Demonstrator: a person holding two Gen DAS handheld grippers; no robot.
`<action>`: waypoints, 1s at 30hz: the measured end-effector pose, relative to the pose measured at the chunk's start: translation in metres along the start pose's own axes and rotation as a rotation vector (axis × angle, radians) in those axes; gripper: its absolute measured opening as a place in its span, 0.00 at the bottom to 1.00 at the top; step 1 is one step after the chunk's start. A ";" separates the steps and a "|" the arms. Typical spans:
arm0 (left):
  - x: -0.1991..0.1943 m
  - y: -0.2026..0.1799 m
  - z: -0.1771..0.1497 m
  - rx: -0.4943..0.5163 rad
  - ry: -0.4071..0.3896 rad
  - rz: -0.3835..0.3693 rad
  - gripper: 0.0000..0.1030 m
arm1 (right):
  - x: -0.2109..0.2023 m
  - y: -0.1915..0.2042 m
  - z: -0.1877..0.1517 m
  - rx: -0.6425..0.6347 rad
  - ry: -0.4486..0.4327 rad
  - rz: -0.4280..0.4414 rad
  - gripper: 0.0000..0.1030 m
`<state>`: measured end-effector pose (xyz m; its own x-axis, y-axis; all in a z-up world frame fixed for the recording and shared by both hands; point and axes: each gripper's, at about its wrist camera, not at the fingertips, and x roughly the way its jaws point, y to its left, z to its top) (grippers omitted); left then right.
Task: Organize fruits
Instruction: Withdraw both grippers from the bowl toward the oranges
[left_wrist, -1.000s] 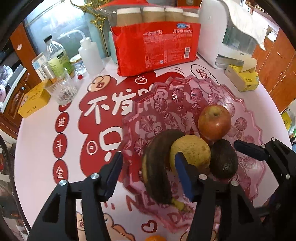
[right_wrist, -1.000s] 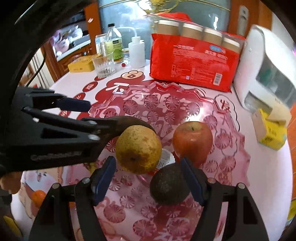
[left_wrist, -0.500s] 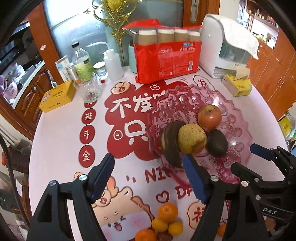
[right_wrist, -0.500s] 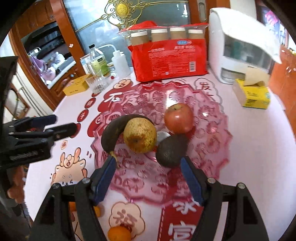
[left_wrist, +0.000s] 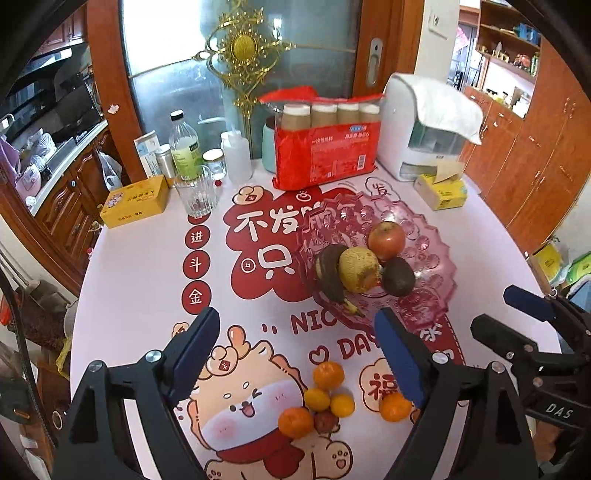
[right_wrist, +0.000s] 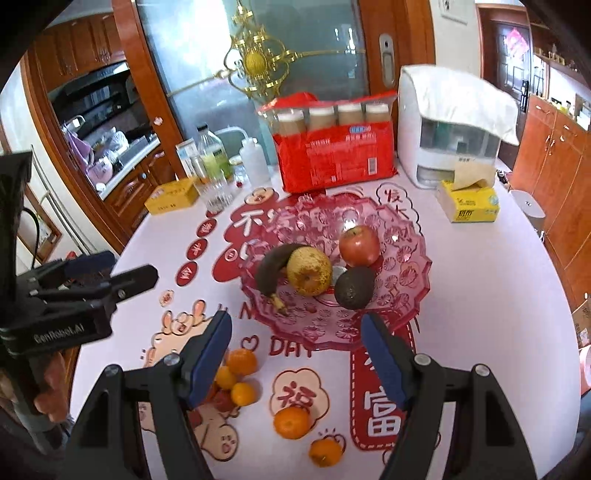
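A pink glass fruit bowl (left_wrist: 432, 254) (right_wrist: 406, 280) holds a dark banana (left_wrist: 327, 271) (right_wrist: 271, 264), a yellow pear (left_wrist: 359, 269) (right_wrist: 309, 271), a red apple (left_wrist: 386, 236) (right_wrist: 359, 245) and an avocado (left_wrist: 398, 277) (right_wrist: 354, 288). Several small oranges lie on the table in front of the bowl: a cluster (left_wrist: 325, 395) (right_wrist: 236, 376) and single ones (left_wrist: 394, 406) (right_wrist: 291, 422) (right_wrist: 324, 451). My left gripper (left_wrist: 299, 354) is open and empty above the cluster. My right gripper (right_wrist: 295, 354) is open and empty, near the bowl's front rim.
At the back stand a red pack of paper cups (left_wrist: 327, 155), a white appliance with a cloth (left_wrist: 424, 136), a yellow tissue box (left_wrist: 441, 190), a glass (left_wrist: 195, 194), bottles (left_wrist: 184, 147) and a yellow box (left_wrist: 135, 201). The table edge runs left and right.
Both grippers have pulled back and up from the bowl, so the whole table and the loose oranges come into view. The fruits in the bowl have not moved.
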<state>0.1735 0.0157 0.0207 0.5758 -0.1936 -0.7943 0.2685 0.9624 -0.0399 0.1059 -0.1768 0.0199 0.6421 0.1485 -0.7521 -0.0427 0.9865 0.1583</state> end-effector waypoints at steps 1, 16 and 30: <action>-0.008 0.001 -0.002 0.004 -0.011 -0.003 0.83 | -0.006 0.003 0.000 -0.002 -0.010 -0.003 0.71; -0.047 0.014 -0.041 0.014 -0.043 -0.024 0.86 | -0.054 0.044 -0.018 -0.015 -0.087 -0.046 0.71; -0.008 0.025 -0.105 0.020 0.059 -0.031 0.87 | -0.037 0.043 -0.061 -0.019 -0.053 -0.092 0.71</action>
<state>0.0944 0.0614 -0.0373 0.5204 -0.2110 -0.8275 0.3012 0.9521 -0.0534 0.0332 -0.1359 0.0152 0.6834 0.0538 -0.7281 0.0041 0.9970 0.0775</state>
